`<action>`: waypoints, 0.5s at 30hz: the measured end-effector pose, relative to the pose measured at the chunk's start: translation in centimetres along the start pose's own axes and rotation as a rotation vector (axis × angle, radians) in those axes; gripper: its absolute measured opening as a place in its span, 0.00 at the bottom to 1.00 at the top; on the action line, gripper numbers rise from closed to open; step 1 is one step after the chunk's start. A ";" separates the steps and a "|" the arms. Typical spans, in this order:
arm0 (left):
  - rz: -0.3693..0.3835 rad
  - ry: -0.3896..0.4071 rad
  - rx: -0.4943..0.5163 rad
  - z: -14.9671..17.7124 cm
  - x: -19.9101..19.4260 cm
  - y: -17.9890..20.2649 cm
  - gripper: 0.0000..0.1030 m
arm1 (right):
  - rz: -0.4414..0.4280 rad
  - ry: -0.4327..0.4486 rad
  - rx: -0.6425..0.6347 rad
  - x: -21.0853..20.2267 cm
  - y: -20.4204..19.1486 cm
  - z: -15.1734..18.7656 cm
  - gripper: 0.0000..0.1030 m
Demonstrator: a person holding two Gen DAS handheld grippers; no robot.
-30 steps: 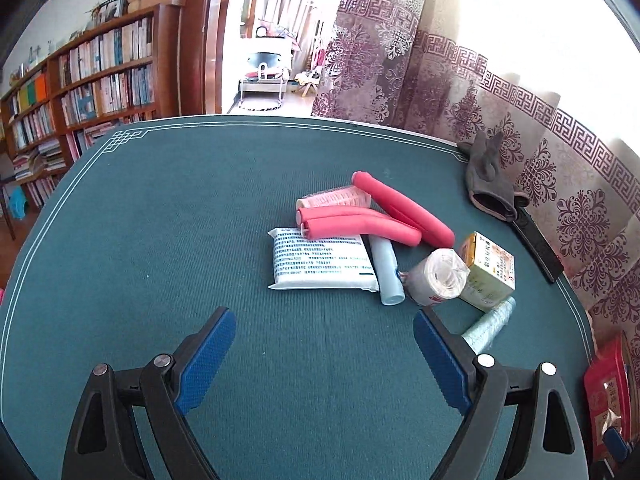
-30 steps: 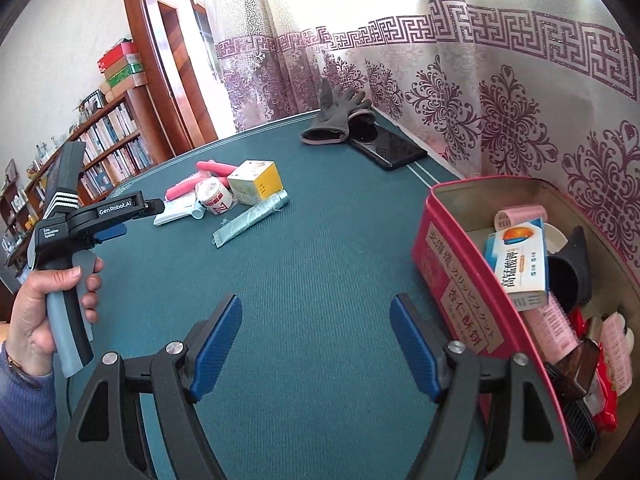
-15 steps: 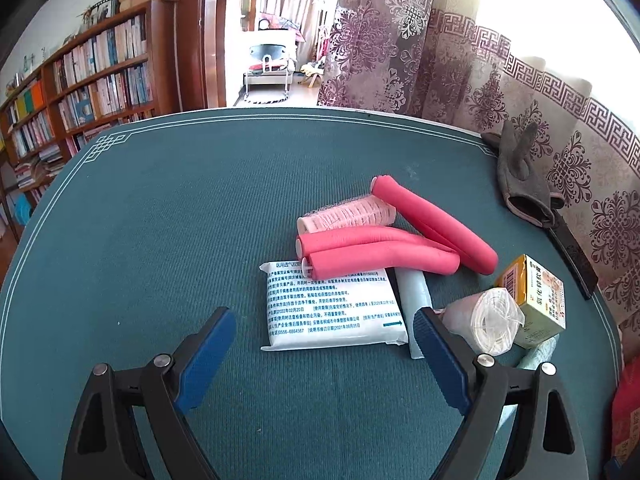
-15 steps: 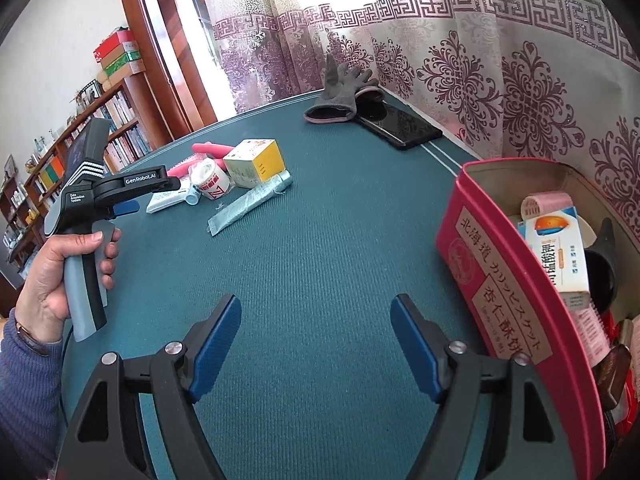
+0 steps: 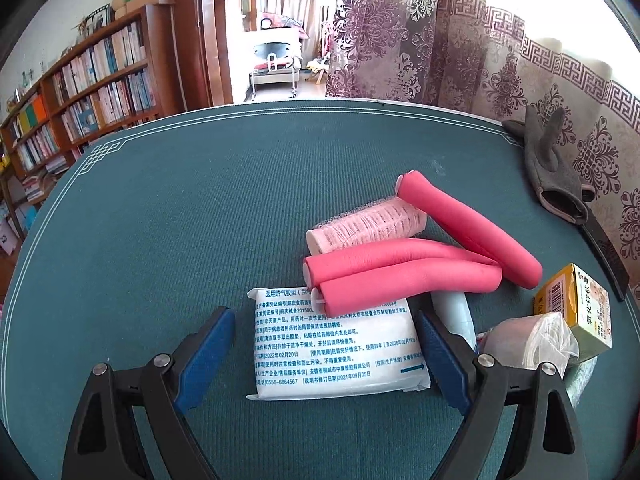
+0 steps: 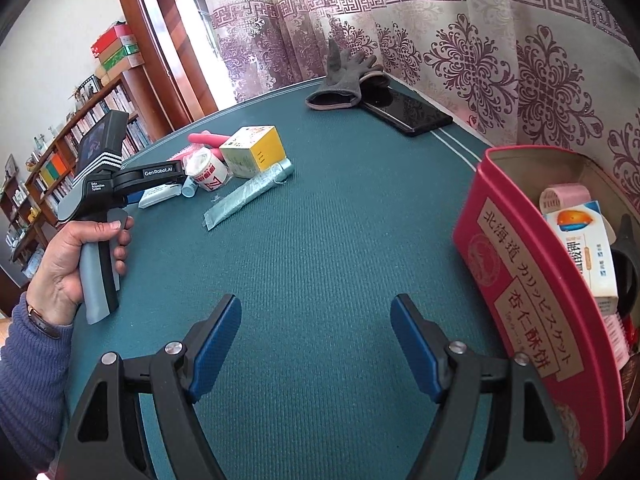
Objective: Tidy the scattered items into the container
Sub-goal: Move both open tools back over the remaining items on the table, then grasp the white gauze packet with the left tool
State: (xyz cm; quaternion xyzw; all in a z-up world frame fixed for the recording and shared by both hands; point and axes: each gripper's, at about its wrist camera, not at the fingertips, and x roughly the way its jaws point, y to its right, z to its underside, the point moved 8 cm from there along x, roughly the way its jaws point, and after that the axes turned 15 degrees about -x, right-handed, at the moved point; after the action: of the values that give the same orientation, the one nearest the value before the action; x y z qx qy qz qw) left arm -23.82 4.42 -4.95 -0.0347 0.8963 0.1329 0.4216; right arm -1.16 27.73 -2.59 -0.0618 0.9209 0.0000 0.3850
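My left gripper [image 5: 326, 354] is open, its jaws either side of a white printed medical packet [image 5: 336, 346] lying flat on the green table. Behind the packet lie pink foam rollers [image 5: 400, 276], a pale pink mesh roller [image 5: 364, 228], a light blue tube [image 5: 454, 316], a tape roll in plastic [image 5: 528, 340] and a yellow box [image 5: 576, 312]. My right gripper [image 6: 316, 346] is open and empty above bare table, left of the red tin [image 6: 532, 308], which holds several items. The yellow box [image 6: 256, 150] and a silver tube [image 6: 248, 196] also show in the right wrist view.
A grey glove [image 6: 344, 80] and a black phone [image 6: 404, 110] lie at the far table edge by the curtain. The hand holding the left gripper [image 6: 104, 208] is at the left. A bookshelf [image 5: 80, 96] stands beyond the table.
My left gripper has moved forward and down until its jaws flank the white packet. My right gripper has drifted slightly left, away from the red tin.
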 end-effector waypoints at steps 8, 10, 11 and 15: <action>0.006 0.002 0.030 1.0 -1.3 -1.4 0.72 | -0.009 -0.003 -0.008 0.2 -0.4 0.0 0.78; 0.011 0.002 0.038 1.5 -1.8 -1.8 0.71 | -0.013 -0.004 -0.013 0.2 -0.6 -0.1 0.78; 0.016 0.002 0.042 1.8 -2.1 -2.0 0.70 | -0.015 -0.005 -0.016 0.3 -0.7 -0.1 0.78; 0.030 -0.001 0.053 3.1 -3.3 -2.7 0.70 | -0.018 -0.006 -0.025 0.4 -1.1 -0.1 0.78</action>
State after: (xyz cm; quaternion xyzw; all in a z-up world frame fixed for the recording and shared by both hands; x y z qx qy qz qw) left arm -18.94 2.49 -4.83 -0.0100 0.8997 0.1152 0.4209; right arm -1.37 26.58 -2.72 -0.0752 0.9189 0.0084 0.3871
